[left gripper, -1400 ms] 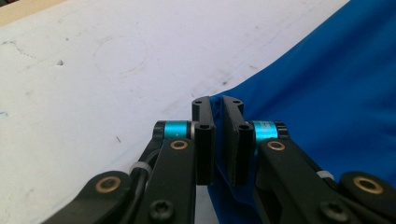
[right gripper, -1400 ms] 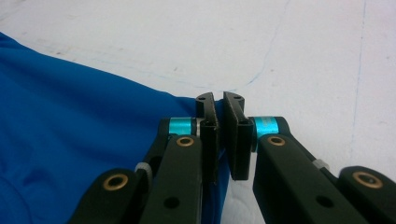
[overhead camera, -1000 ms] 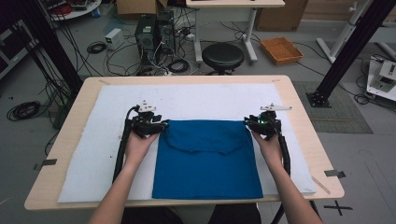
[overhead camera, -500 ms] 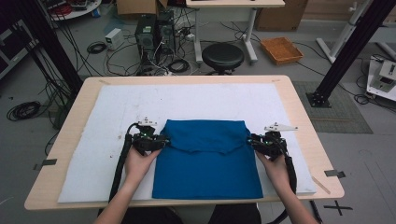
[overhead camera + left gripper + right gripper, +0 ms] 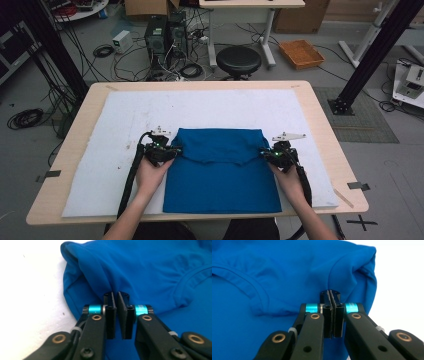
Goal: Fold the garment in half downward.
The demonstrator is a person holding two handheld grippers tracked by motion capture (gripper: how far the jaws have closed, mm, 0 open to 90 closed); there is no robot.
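While flat on the white mat (image 5: 125, 120) — blue shirt (image 5: 222, 172) | left gripper (image 5: 117, 296), right gripper (image 5: 331, 293) — both clamped on its fold

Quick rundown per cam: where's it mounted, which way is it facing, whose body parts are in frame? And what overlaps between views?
High view: fixed above the person's side, looking forward and down at the table; forearms, both hands, left gripper and right gripper show.
Left gripper view: rides that gripper, looks along its fingers at the blue garment's edge on the white mat.
Right gripper view: same, its fingers pinching a fabric fold.
Shared: garment and mat appear in all three.
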